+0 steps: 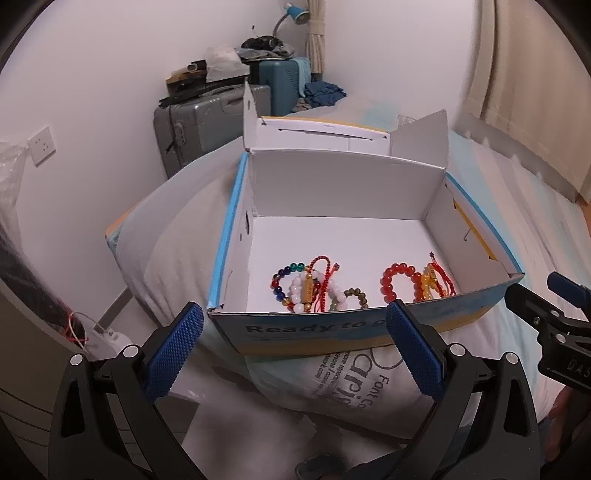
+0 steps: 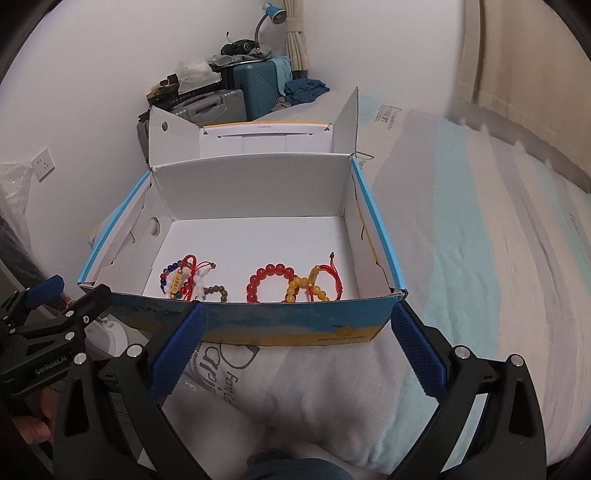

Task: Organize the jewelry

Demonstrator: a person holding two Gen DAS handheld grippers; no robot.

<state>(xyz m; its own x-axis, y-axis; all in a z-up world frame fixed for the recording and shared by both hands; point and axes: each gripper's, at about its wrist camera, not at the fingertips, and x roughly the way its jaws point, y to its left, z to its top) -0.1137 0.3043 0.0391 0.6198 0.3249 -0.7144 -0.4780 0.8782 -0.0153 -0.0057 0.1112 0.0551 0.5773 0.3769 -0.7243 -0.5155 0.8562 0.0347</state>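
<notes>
Hovering just before an open white-lined cardboard box with blue edges point(image 1: 343, 229) on a bed, the left gripper point(image 1: 295, 325) holds its jaws wide apart and empty; beaded bracelets point(image 1: 314, 288) lie clustered along the box's near wall. From the right wrist, the right gripper point(image 2: 299, 325) likewise gapes empty before the box point(image 2: 258, 195), red bead bracelet point(image 2: 271, 282) inside.

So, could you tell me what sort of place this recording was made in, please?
Most likely a bedroom: the open box of beaded bracelets sits on a bed, with suitcases stacked in the corner under a desk lamp.
</notes>
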